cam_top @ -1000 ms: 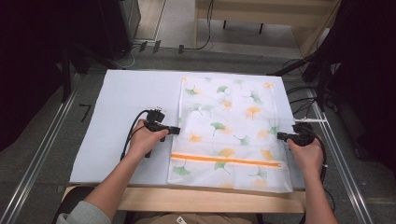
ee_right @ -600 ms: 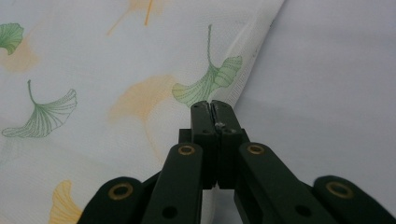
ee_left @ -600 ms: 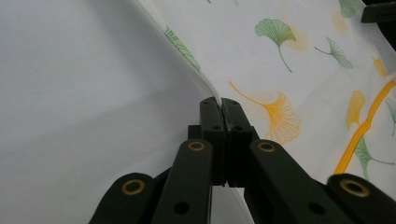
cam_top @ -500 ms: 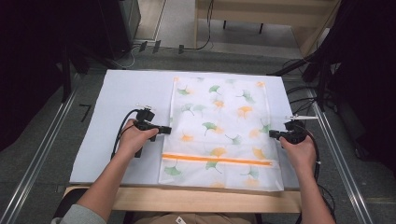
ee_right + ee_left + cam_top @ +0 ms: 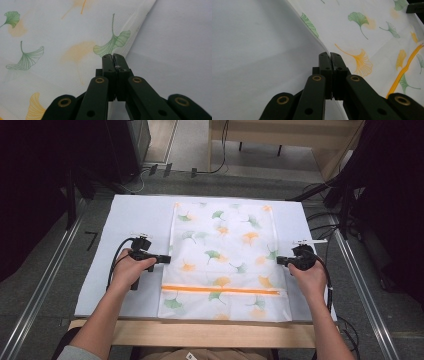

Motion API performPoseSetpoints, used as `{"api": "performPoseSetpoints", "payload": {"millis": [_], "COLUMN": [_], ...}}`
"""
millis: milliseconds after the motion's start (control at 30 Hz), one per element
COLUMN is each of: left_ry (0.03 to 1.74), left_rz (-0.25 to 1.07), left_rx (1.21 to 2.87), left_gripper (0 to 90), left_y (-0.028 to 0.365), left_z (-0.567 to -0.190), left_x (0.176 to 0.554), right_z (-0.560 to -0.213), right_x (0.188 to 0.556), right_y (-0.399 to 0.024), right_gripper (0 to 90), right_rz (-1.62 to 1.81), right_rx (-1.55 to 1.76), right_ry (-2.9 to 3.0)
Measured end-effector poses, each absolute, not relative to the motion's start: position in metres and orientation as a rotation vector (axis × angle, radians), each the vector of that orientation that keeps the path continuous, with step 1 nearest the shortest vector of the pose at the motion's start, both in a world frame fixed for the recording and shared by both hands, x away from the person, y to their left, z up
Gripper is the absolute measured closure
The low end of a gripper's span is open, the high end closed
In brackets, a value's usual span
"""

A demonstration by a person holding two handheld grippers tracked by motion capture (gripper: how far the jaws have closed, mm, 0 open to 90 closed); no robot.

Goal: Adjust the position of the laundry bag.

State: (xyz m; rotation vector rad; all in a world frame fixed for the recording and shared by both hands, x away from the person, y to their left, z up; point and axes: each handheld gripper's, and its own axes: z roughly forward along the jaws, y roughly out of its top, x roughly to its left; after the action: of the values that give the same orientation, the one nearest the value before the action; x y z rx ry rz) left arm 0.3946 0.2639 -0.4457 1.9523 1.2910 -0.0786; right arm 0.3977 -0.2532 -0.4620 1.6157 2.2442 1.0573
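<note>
White cloth with green and orange leaf pictures lies spread flat on the tabletop (image 5: 125, 220). It is a fabric bag (image 5: 225, 255), and an orange zipper (image 5: 220, 290) runs across it near the edge closest to the person. A pale sheet covers the tabletop under the bag.

The left gripper (image 5: 167, 259) is at the bag's left edge, about halfway along that side. In the left gripper view its black jaws are pressed tight together, and the thin edge of the bag (image 5: 352, 47) comes right to their tips. The cloth seems pinched there, and it lifts a little off the sheet beside the jaws. The orange zipper (image 5: 404, 67) shows far off on the right of that view.

The right gripper (image 5: 281, 261) is at the bag's right edge, across from the left one. In the right gripper view its jaws are closed tight too, with their tips at the hem of the bag (image 5: 62, 50), just below a green leaf (image 5: 113, 42). The plain sheet (image 5: 180, 50) lies next to them.

Both grippers point in toward each other, with the bag between them. A black cable loops from each gripper back past the person's wrist. The bag sits in the middle of the tabletop, a bit to the right, and looks smooth with few wrinkles.
</note>
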Motion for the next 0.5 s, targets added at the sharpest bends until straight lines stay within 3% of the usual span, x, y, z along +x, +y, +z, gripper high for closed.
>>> {"api": "performPoseSetpoints", "payload": {"millis": [500], "left_ry": [1.319], "left_rz": [-0.08], "left_rx": [1.933], "left_gripper": [90.0], "left_y": [0.294], "left_z": [-0.446], "left_x": [0.393], "right_z": [-0.462], "right_x": [0.405], "right_y": [-0.228], "right_gripper": [90.0], "right_rz": [1.077], "right_rx": [1.572], "right_ry": [2.264]}}
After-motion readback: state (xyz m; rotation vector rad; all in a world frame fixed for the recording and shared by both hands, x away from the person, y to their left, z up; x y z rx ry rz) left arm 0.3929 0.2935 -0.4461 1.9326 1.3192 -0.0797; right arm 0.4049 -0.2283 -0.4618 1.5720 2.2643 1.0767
